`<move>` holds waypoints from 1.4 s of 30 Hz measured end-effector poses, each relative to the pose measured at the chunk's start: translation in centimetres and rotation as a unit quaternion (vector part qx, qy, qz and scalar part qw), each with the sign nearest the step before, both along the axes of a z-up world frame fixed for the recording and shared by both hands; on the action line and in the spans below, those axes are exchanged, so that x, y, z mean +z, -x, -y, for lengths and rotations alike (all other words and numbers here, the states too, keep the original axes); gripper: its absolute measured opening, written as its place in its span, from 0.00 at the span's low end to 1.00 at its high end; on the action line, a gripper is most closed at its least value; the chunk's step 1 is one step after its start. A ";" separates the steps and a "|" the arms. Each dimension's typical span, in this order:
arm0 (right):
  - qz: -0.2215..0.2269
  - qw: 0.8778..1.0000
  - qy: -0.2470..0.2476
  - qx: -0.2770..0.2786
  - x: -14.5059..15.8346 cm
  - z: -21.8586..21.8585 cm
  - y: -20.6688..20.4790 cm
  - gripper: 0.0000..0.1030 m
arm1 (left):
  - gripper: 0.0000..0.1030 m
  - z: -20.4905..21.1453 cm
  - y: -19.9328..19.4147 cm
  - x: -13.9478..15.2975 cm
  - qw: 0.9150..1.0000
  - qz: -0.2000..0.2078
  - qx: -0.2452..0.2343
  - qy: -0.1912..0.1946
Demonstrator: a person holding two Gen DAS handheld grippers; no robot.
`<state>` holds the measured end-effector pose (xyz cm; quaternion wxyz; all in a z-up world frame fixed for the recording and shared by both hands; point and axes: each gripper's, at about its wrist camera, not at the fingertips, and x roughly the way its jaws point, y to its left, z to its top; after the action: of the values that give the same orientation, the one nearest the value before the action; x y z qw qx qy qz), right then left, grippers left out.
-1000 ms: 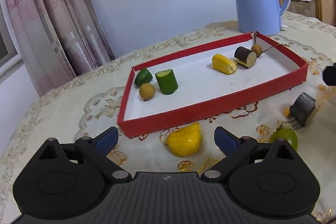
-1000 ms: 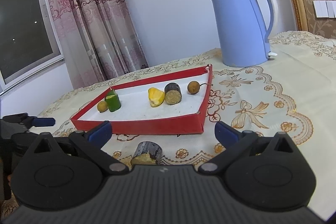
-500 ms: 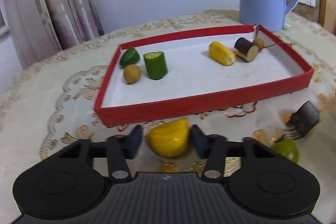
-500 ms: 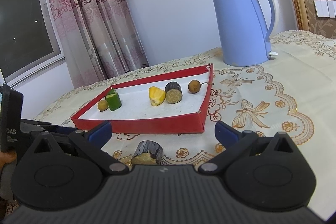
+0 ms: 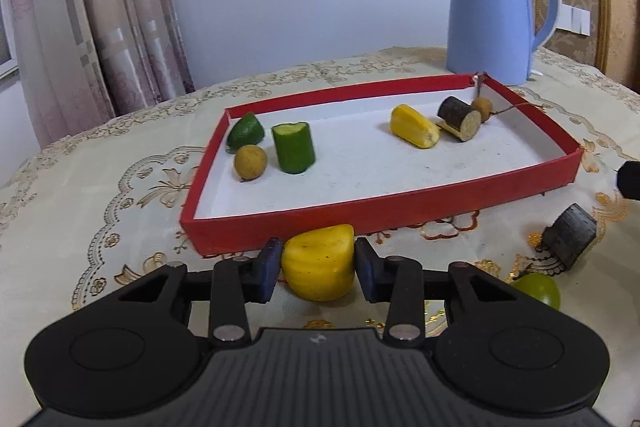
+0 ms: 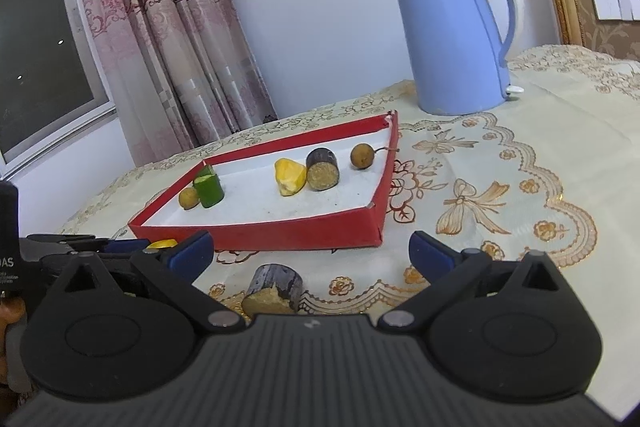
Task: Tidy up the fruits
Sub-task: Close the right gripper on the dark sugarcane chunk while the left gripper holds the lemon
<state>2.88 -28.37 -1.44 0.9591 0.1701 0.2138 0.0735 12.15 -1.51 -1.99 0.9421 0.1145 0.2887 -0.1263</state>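
Note:
My left gripper [image 5: 316,265] is shut on a yellow fruit piece [image 5: 320,263] just in front of the red tray's near wall [image 5: 360,213]. Inside the tray lie a green wedge [image 5: 245,127], a brown longan [image 5: 250,162], a green cucumber piece [image 5: 294,148], a yellow piece [image 5: 414,127], a dark cane piece [image 5: 460,117] and a stemmed longan [image 5: 482,108]. My right gripper [image 6: 310,257] is open and empty above a dark cane piece [image 6: 276,287] on the tablecloth. That piece [image 5: 570,239] and a green fruit [image 5: 538,289] lie to the right in the left wrist view.
A blue kettle [image 5: 494,15] stands behind the tray's far right corner, also seen in the right wrist view [image 6: 452,31]. Curtains [image 5: 92,15] hang at the back left. The left gripper body [image 6: 48,259] shows at the left edge of the right wrist view.
My left gripper closed from wide open onto the yellow fruit piece and the view levelled. My right gripper stayed open and barely moved.

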 end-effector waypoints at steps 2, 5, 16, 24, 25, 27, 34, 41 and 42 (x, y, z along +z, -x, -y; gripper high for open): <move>0.000 1.000 0.007 -0.002 0.1 -0.2 0.0 1.00 | 0.38 -0.3 0.0 0.1 1.000 0.008 0.010 -0.002; 0.004 0.999 0.044 -0.002 0.5 -1.3 0.2 1.00 | 0.38 -0.5 0.1 0.4 1.000 0.013 0.012 0.004; -0.015 0.987 0.156 0.032 1.1 -5.2 -0.2 0.82 | 0.38 -1.1 0.5 1.1 0.999 0.021 0.019 0.027; -0.043 0.981 0.183 0.047 0.6 -6.3 -1.2 0.52 | 0.38 -1.1 0.6 1.2 0.999 0.026 0.019 0.029; -0.046 0.981 0.184 0.049 0.5 -6.4 -1.3 0.47 | 0.38 -1.0 0.6 1.1 0.999 0.027 0.019 0.028; -0.050 0.981 0.180 0.056 0.4 -6.4 -1.4 0.43 | 0.38 -0.9 0.7 1.2 0.999 0.028 0.017 0.025; -0.054 0.979 0.184 0.061 0.3 -6.9 -1.6 0.43 | 0.38 -0.8 0.8 1.1 0.999 0.028 0.014 0.021; -0.070 0.978 0.185 0.072 0.0 -7.2 -2.1 0.38 | 0.38 -0.9 0.8 1.1 0.999 0.025 0.014 0.024; -0.072 0.977 0.187 0.072 -0.1 -7.3 -2.2 0.38 | 0.38 -0.9 0.8 1.1 0.999 0.025 0.012 0.025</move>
<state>5.05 -21.09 -1.50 0.9483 -0.0233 0.3040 0.0885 11.35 -0.62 -0.89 0.9532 0.0909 0.2628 -0.1187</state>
